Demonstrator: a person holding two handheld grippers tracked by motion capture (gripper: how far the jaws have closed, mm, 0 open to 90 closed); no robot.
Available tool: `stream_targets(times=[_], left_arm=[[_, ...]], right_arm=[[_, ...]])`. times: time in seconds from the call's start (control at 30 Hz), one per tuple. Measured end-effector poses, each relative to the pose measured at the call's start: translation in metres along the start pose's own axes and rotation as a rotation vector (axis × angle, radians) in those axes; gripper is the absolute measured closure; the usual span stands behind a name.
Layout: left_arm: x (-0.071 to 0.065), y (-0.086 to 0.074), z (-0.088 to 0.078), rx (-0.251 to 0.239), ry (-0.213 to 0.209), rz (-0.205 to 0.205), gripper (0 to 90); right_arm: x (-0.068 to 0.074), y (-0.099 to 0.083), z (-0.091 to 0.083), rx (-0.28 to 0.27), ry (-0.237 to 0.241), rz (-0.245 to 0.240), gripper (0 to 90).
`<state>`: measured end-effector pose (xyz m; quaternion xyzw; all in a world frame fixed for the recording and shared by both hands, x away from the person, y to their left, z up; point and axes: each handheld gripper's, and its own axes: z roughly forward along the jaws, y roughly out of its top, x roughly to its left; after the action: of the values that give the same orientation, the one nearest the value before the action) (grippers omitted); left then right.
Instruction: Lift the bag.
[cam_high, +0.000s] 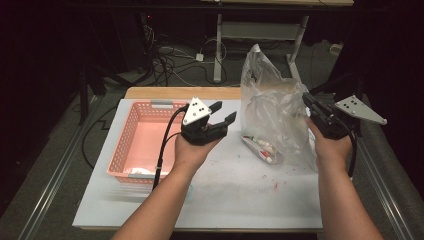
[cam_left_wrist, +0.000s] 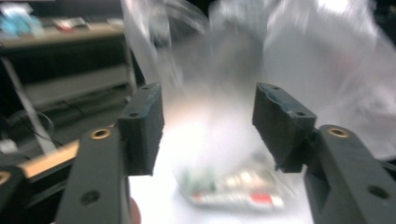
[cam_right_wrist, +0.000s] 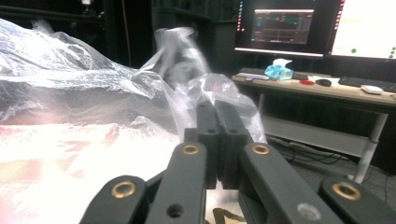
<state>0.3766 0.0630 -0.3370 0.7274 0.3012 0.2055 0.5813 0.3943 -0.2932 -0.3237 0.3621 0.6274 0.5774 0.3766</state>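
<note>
A clear plastic bag (cam_high: 272, 107) stands crumpled on the white tabletop (cam_high: 240, 195), right of centre. Small red, white and green packets (cam_high: 262, 148) lie in its bottom. My right gripper (cam_high: 309, 102) is shut on the bag's right edge, and in the right gripper view its jaws (cam_right_wrist: 217, 116) pinch a fold of the film (cam_right_wrist: 70, 93). My left gripper (cam_high: 223, 112) is held up just left of the bag with its jaws open and nothing between them. Past its jaws (cam_left_wrist: 208, 126) in the left gripper view are the blurred bag (cam_left_wrist: 303, 56) and the packets (cam_left_wrist: 233, 186).
A pink perforated basket (cam_high: 150, 105) sits on the left of the tabletop, beside my left hand. Behind the table are cables (cam_high: 170, 60) on the floor and a desk frame (cam_high: 218, 45). A desk with monitors (cam_right_wrist: 285, 28) stands off to the right.
</note>
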Motion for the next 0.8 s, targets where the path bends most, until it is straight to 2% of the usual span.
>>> stream_targets(times=[0.1,0.23,0.37,0.57,0.73,0.8], left_arm=[[-0.001,-0.016,-0.004,0.029,-0.015,-0.019,36.0],[-0.001,-0.034,-0.009,0.074,-0.042,-0.053,29.0],[-0.004,-0.047,-0.016,0.092,-0.057,-0.07,25.0],[-0.012,-0.059,-0.026,0.132,-0.057,-0.064,14.8],[-0.016,-0.07,-0.039,0.16,-0.057,-0.069,2.2],[-0.019,-0.074,-0.044,0.175,-0.062,-0.055,0.0]], right_arm=[[0.003,-0.003,-0.006,0.016,0.028,0.004,78.6],[0.006,-0.005,-0.021,0.021,0.034,0.002,62.5],[0.007,-0.01,-0.039,0.031,0.046,-0.003,53.2],[0.016,-0.025,-0.062,0.06,0.071,-0.015,37.8],[0.023,-0.043,-0.076,0.094,0.092,0.0,26.0],[0.025,-0.05,-0.08,0.102,0.097,0.005,21.4]])
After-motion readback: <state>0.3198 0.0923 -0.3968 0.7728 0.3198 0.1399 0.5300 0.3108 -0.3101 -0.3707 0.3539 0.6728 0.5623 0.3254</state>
